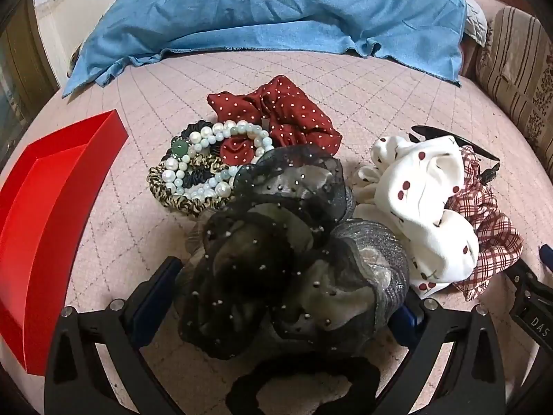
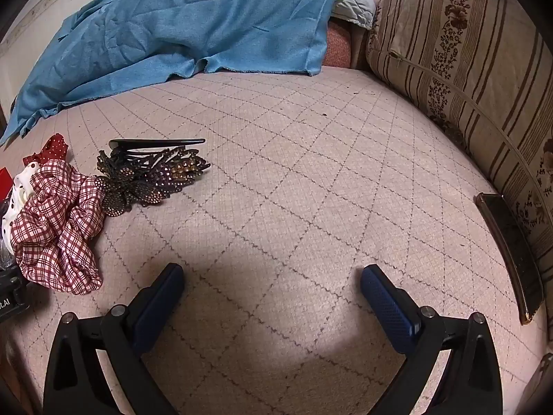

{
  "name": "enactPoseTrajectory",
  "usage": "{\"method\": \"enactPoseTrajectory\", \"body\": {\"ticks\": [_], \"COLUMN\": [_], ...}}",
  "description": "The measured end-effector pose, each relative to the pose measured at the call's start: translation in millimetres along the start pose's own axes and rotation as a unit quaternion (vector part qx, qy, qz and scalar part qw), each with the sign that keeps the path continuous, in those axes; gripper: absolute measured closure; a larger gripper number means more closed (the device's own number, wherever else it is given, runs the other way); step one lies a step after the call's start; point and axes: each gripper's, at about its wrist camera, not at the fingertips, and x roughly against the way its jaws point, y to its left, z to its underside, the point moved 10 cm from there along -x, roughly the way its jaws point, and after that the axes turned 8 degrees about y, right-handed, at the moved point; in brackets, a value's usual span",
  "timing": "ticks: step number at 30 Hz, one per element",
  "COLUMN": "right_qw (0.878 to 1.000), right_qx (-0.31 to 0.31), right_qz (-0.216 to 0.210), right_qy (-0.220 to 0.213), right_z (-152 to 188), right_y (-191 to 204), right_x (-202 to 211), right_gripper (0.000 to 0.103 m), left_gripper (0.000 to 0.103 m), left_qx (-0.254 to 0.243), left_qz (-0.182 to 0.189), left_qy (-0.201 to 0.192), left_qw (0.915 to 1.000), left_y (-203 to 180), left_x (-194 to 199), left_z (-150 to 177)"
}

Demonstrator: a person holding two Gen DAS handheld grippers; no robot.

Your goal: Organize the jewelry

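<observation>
Left wrist view puts my left gripper (image 1: 287, 276) right over a dark gauzy scrunchie (image 1: 276, 242), sheer black mesh over grey satin, dotted with tiny beads, with a silvery glitter fold at its right. Its bulk runs from lower left to upper right, away from the camera. My fingers (image 1: 162, 283) stand apart on either side of it; I cannot tell whether the pads touch the fabric. Beyond it, a pearl bracelet (image 1: 211, 159) with one green bead lies coiled on a leopard-print scrunchie (image 1: 172, 193), and a red polka-dot scrunchie (image 1: 287, 114) sits just behind those. To the right, a white cherry-print scrunchie (image 1: 425, 207) lies against a red plaid scrunchie (image 1: 490, 224), with a black hair clip (image 1: 459, 141) behind them. A red tray (image 1: 52, 207) sits at the left, its long side pointing away from me. Everything rests on a pinkish quilted bed (image 1: 397, 97), with a blue blanket (image 1: 276, 10) heaped at the far end.

From the right wrist, my right gripper (image 2: 273, 283) hovers over bare quilt with its fingers (image 2: 390, 297) wide apart and nothing between them. A rhinestone leaf-shaped hair clip (image 2: 152, 176) lies at the left, long axis running left to right, tip pointing right, touching the plaid scrunchie. A striped floral cushion (image 2: 466, 52) lines the right edge, with a dark phone (image 2: 511, 252) lying along its base.
</observation>
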Motion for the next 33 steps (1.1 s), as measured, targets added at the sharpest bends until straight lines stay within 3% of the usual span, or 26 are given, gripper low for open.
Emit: {"method": "enactPoseTrajectory", "body": {"ticks": [22, 25, 28, 33], "right_qw": [1.0, 1.0, 1.0, 0.999], "right_qx": [0.0, -0.002, -0.012, -0.02], "right_qz": [0.002, -0.002, -0.014, -0.021], "right_qy": [0.0, 0.0, 0.01, 0.044], "right_z": [2, 2, 3, 9], "right_y": [0, 2, 0, 2], "right_x": [-4, -2, -3, -3], "right_gripper": [0.0, 0.0, 0.0, 0.0], "left_gripper": [0.0, 0.0, 0.0, 0.0], "left_qx": [0.001, -0.017, -0.044, -0.043], "left_qz": [0.002, 0.007, 0.024, 0.038], "left_qy": [0.004, 0.014, 0.03, 0.031], "left_qw": [1.0, 0.9997, 0.9983, 0.9978], "left_y": [1, -2, -4, 2], "left_x": [1, 2, 4, 19], "left_z": [1, 5, 9, 21]}}
